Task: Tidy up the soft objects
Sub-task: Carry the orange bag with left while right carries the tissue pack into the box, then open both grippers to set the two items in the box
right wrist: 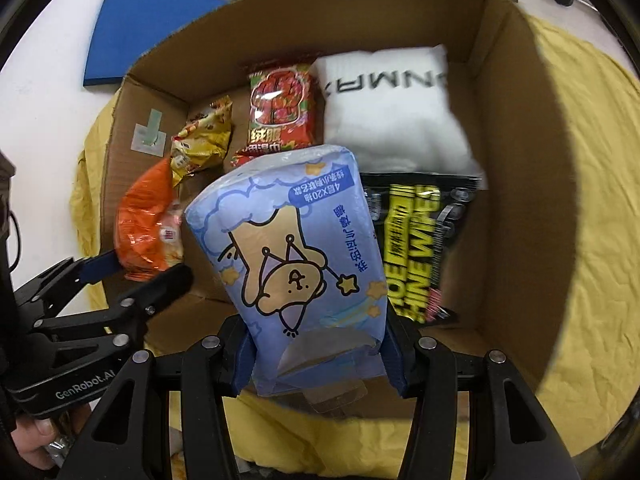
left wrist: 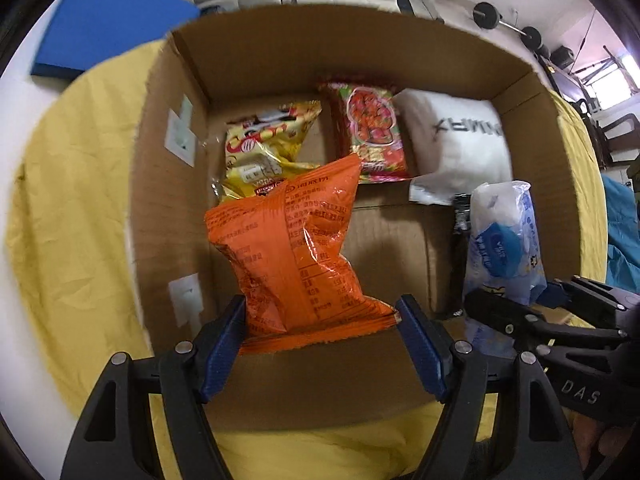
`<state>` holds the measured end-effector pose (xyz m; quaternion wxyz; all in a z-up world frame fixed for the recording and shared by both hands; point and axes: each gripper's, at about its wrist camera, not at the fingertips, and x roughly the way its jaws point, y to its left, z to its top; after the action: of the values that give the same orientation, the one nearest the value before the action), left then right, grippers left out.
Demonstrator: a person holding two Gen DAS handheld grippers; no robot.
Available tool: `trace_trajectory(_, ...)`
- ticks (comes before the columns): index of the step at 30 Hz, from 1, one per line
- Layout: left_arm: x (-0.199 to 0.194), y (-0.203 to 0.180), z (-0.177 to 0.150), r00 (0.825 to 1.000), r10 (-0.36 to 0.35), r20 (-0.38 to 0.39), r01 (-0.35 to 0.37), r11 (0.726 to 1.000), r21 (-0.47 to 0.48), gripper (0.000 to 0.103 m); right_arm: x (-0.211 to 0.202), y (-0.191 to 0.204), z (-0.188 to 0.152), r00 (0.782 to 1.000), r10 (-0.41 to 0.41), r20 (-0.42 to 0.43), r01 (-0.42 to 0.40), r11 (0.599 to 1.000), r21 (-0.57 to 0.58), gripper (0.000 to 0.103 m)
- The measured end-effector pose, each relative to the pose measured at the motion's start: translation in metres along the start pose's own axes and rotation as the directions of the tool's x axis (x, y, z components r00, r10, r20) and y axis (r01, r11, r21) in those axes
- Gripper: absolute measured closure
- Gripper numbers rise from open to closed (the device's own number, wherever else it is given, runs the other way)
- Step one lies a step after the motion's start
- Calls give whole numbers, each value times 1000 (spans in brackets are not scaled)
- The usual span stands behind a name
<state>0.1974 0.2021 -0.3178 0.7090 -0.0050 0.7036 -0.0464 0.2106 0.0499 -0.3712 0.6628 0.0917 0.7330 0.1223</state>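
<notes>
My left gripper (left wrist: 320,320) is shut on an orange snack bag (left wrist: 292,256) and holds it over the near left part of an open cardboard box (left wrist: 168,208). My right gripper (right wrist: 316,344) is shut on a blue tissue pack (right wrist: 296,248) with a cartoon bear, held over the box's near middle. The tissue pack (left wrist: 504,240) and the right gripper (left wrist: 520,308) also show in the left wrist view. The orange bag (right wrist: 144,224) and the left gripper (right wrist: 132,268) show at the left of the right wrist view.
Inside the box lie a yellow snack bag (left wrist: 264,148), a red snack bag (left wrist: 372,132), a white pillow (right wrist: 392,112) and a black and yellow pack (right wrist: 420,240). The box sits on a yellow cloth (right wrist: 580,184). A blue pad (right wrist: 140,28) lies behind it.
</notes>
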Motion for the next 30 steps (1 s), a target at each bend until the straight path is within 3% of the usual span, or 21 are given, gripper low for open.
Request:
trace_trajectory(6,36,14,13,995,-41,-87,43,999,17,30,32,1,12,998,28,-56,-28,1000,-12,49)
trace_trajectory(13,46,11,22,987,-86,-139,92,995,37,30,53,-4,19,994,49,-96,-50,999,-6,46)
trace_trajectory(17,50,9,21,985,-79,-152,85,996,39,30,59,-4,21,993,36,-114,-39,999,-27,43)
trace_trajectory(21,50,2,20,985,-67,-160,76,996,53,30,64,-4,23,992,30,-126,-35,999,-37,36)
trace_trajectory(29,46,-3,21,974,-122,-193,131,991,35,29,69,-16,28,989,59,-138,-66,996,-52,22)
trace_trajectory(30,46,-3,20,974,-118,-194,126,992,31,29,68,-18,28,989,63,-137,-71,996,-53,16)
